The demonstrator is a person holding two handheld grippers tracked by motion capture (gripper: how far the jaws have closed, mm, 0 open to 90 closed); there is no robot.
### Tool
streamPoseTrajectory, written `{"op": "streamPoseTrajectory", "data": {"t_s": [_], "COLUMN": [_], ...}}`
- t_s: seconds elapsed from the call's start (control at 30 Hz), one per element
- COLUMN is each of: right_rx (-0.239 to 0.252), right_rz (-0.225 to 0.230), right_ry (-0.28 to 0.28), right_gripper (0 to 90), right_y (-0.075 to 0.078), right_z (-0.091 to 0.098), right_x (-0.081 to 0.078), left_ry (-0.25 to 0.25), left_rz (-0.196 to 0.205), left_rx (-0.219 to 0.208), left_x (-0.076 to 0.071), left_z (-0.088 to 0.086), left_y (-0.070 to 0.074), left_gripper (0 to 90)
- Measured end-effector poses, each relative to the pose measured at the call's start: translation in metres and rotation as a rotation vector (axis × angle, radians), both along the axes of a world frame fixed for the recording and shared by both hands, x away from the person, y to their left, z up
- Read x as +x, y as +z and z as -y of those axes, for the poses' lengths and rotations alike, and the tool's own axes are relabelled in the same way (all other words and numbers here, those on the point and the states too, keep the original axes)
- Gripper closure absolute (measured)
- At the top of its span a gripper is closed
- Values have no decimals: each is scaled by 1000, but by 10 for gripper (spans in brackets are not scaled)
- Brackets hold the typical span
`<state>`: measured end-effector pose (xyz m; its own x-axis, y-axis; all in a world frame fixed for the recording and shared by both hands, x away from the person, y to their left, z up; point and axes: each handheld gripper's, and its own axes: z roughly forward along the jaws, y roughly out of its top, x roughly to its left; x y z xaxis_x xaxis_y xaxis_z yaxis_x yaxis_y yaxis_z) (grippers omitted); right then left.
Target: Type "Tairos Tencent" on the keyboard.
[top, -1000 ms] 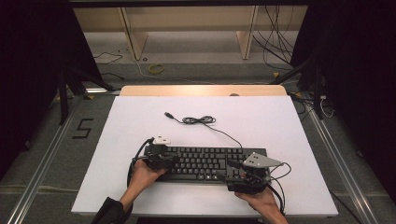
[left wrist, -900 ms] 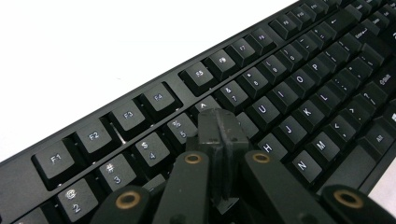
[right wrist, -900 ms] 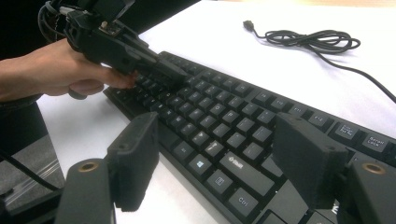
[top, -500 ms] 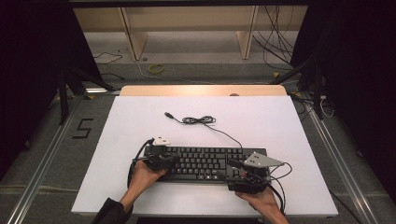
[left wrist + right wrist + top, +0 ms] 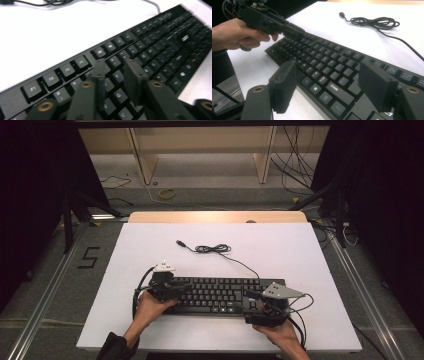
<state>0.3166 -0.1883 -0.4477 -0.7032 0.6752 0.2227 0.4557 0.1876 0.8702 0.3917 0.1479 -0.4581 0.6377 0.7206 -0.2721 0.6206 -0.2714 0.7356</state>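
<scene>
The white desk (image 5: 310, 270) carries a black keyboard (image 5: 220, 295) lying at about six o'clock, near the person's edge, with its cable (image 5: 212, 249) coiled loosely toward twelve. Since the earlier high views the keyboard has not shifted, but the left tongs (image 5: 115, 67), which were shut over the left-hand keys, have just been opening; judging by this, a key press there is finished and the hand is freeing itself for the next one. Now they stand partly open just above the letter rows, gripping nothing. The right tongs (image 5: 332, 86) gape wide over the keyboard's front edge at five o'clock, empty.
</scene>
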Motion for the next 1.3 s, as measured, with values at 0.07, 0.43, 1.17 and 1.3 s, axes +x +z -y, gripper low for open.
{"op": "streamPoseTrajectory", "data": {"t_s": [0.07, 0.43, 1.17, 1.3], "right_rx": [-1, -10, -2, -4], "right_rz": [1, 13, 47, 48], "right_ry": [-2, -15, -59, -68], "right_gripper": [320, 318, 304, 303], "right_y": [0, 0, -1, -2], "right_z": [1, 8, 33, 37], "right_x": [0, -1, -15, -18], "left_ry": [-7, -74, -112, -116], "left_rz": [0, 66, 134, 132], "left_rx": [-18, -167, -202, -196], "left_x": [-1, -16, -59, -64], "left_z": [-1, -13, -30, -30], "left_y": [1, 11, 9, 6], "left_gripper": [617, 401, 267, 262]}}
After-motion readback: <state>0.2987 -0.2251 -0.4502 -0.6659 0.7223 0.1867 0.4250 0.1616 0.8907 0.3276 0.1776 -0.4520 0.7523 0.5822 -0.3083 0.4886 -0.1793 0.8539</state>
